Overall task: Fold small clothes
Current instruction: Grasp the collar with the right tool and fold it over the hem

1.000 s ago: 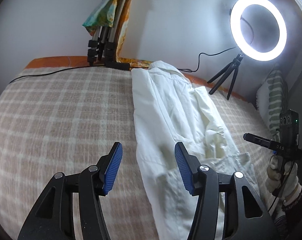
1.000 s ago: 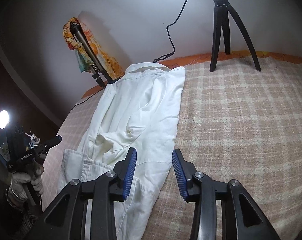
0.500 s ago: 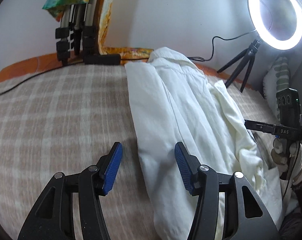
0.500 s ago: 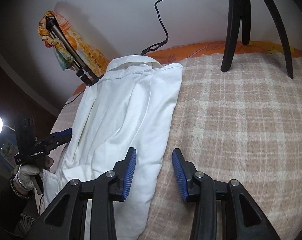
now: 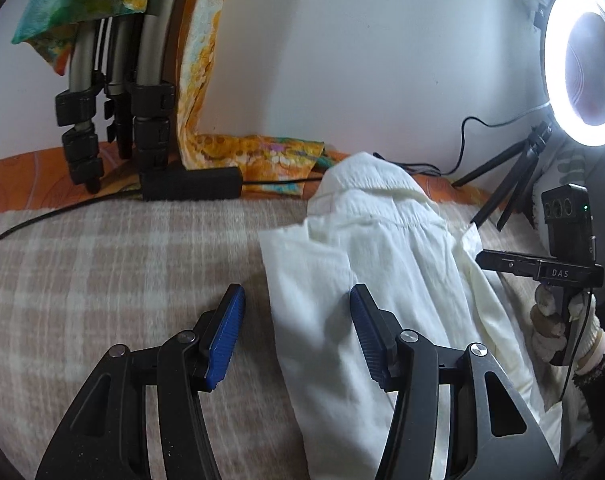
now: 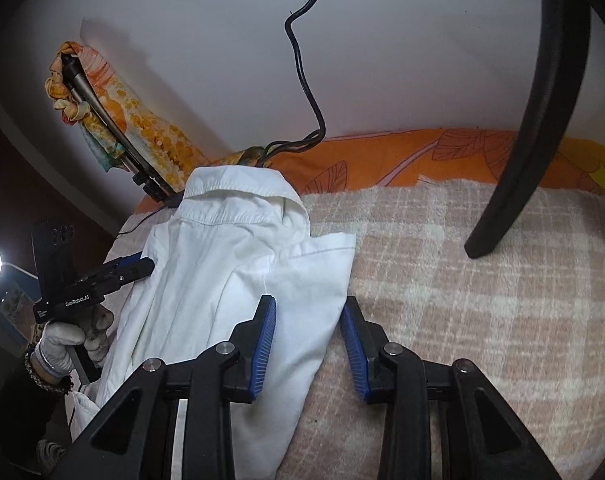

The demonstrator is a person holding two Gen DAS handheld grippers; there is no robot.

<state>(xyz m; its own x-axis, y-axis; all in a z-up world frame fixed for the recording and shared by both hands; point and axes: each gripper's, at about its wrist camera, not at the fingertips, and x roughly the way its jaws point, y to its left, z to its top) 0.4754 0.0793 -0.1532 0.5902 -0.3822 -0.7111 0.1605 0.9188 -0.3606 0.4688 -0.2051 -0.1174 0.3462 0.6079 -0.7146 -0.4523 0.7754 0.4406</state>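
White cotton, one shirt [image 5: 386,280] lies lengthwise on the checked blanket [image 5: 102,272], collar at the far end near the wall. Two grippers flank it: the left gripper [image 5: 296,342] stands half open over the shirt's left edge, gripping nothing; the right gripper [image 6: 308,344] has its jaws closing around the right edge, pads not yet pressing. One ring light [image 5: 582,68] glows far right; two tripods [image 5: 118,120] stand behind.

Smooth white cotton shirt [image 5: 382,264], coarse woven checked blanket [image 5: 102,280], matt wall [image 5: 342,60]
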